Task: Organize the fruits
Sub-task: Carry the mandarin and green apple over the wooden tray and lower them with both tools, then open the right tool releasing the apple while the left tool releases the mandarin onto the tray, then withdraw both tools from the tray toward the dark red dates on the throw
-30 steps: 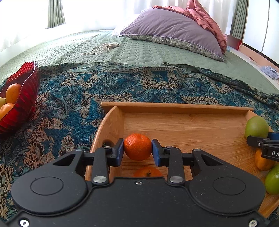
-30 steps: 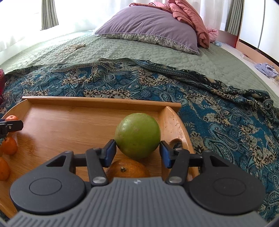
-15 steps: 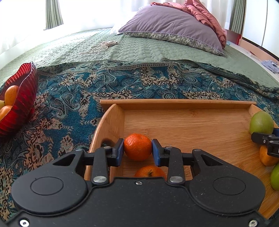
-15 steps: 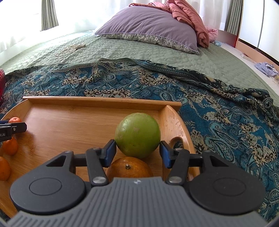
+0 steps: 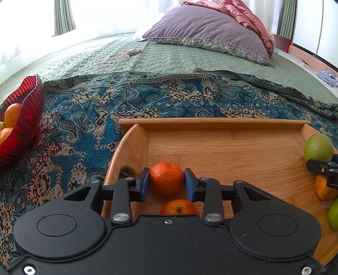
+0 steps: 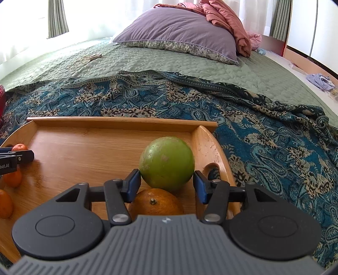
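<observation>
Home bedroom, quilted bed [image 5: 169, 61], purple pillow [image 5: 207, 29], window curtains [image 5: 63, 17]

Daylight from the blown-out curtained window [image 5: 105, 14] behind my bed lights both views brightly, with soft shadows and mild sheen on the wooden tray [image 6: 88, 148], sharp focus centrally, and strong fisheye bending at the edges.
</observation>
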A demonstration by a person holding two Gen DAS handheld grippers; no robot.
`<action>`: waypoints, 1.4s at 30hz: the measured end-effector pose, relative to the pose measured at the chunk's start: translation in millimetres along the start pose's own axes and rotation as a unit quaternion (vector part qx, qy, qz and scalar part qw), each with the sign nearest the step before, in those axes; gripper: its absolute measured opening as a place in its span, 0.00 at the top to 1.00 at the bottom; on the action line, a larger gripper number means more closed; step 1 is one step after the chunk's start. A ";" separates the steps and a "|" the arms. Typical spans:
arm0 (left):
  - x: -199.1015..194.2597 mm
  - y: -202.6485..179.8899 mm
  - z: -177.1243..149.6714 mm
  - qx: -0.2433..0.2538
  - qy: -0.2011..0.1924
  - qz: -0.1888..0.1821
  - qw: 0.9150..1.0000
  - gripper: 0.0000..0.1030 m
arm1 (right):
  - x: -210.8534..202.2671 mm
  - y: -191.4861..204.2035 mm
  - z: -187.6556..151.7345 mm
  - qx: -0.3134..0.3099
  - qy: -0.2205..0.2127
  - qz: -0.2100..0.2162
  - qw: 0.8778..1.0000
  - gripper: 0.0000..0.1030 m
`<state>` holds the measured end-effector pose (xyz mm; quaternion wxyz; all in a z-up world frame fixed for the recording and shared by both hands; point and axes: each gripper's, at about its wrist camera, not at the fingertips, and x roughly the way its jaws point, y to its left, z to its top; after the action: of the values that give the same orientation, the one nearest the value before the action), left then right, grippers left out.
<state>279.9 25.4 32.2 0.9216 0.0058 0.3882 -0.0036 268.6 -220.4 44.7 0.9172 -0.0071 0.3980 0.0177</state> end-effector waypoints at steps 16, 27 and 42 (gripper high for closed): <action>-39.9 7.6 -10.1 -0.005 -0.044 -0.005 0.999 0.31 | -34.3 -11.7 -7.4 0.005 -0.042 0.004 0.999 0.22; -88.0 8.1 -41.7 0.001 -0.092 -0.018 0.996 0.15 | -72.4 -23.8 -27.8 0.043 -0.099 0.013 0.994 0.11; -140.8 -8.4 -107.2 0.013 -0.139 -0.035 0.990 0.02 | -127.1 1.2 -89.8 -0.009 -0.192 0.030 0.981 0.00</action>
<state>104.8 18.8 58.0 0.9658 0.0037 0.2561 -0.0412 116.3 -225.1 76.2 0.9755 -0.0001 0.2144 0.0499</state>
